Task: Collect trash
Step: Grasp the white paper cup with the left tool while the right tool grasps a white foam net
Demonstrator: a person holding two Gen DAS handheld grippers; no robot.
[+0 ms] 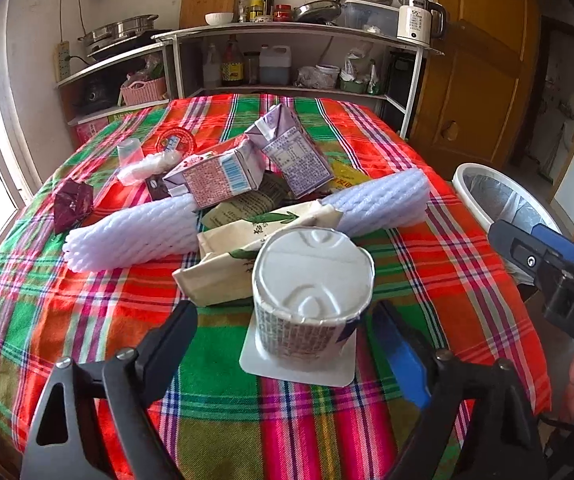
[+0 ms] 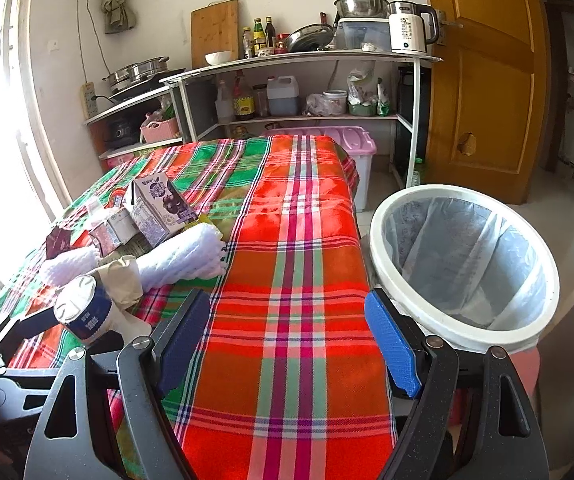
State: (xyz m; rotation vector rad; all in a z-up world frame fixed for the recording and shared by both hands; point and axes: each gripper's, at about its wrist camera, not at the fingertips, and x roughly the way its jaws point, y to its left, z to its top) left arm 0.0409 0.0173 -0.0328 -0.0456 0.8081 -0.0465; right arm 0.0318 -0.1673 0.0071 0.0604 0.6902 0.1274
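Straddling an upturned yogurt cup (image 1: 311, 296) near the worktop's (image 1: 67, 320) front edge, the left claw (image 1: 287, 336) stood released; the right claw (image 2: 287, 340) gaped empty.

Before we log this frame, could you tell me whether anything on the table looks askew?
Yes: the yogurt cup stands upside down on its peeled lid, and two drink cartons lie toppled on the pile.

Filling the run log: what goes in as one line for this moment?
left gripper: open around upside-down cup | right gripper: open, empty | bin: beside table
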